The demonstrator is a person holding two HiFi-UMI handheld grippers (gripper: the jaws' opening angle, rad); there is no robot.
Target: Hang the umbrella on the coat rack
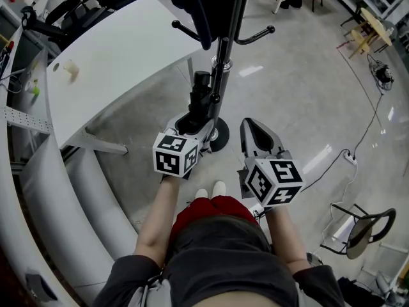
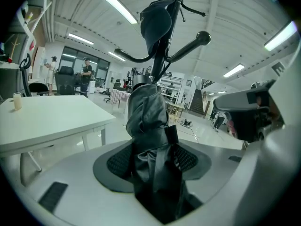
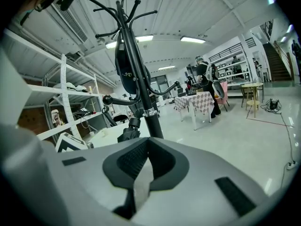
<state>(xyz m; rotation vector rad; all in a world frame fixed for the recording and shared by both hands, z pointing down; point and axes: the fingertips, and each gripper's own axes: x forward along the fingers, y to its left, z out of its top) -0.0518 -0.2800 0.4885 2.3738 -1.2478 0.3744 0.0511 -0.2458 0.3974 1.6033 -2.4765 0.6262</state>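
A folded black umbrella (image 2: pixel 148 140) stands upright between my left gripper's (image 2: pixel 150 163) pads, strapped round its middle, and the gripper is shut on it. In the head view the umbrella (image 1: pixel 200 98) rises from the left gripper (image 1: pixel 192 121) right beside the coat rack's black pole (image 1: pixel 223 50). The rack's curved hooks (image 2: pixel 188 46) spread above and behind the umbrella's top, and a dark bag (image 2: pixel 156 22) hangs on the rack. My right gripper (image 1: pixel 254 128) is to the right of the pole, shut with nothing in it (image 3: pixel 143 166). The rack (image 3: pixel 136 69) stands ahead and left of it.
A white table (image 1: pixel 121 62) stands left of the rack. The rack's round base (image 1: pixel 220 136) sits on the concrete floor by my feet. A cable and power strip (image 1: pixel 350 157) lie at the right, near a chair (image 1: pixel 364 229). People stand far off by tables.
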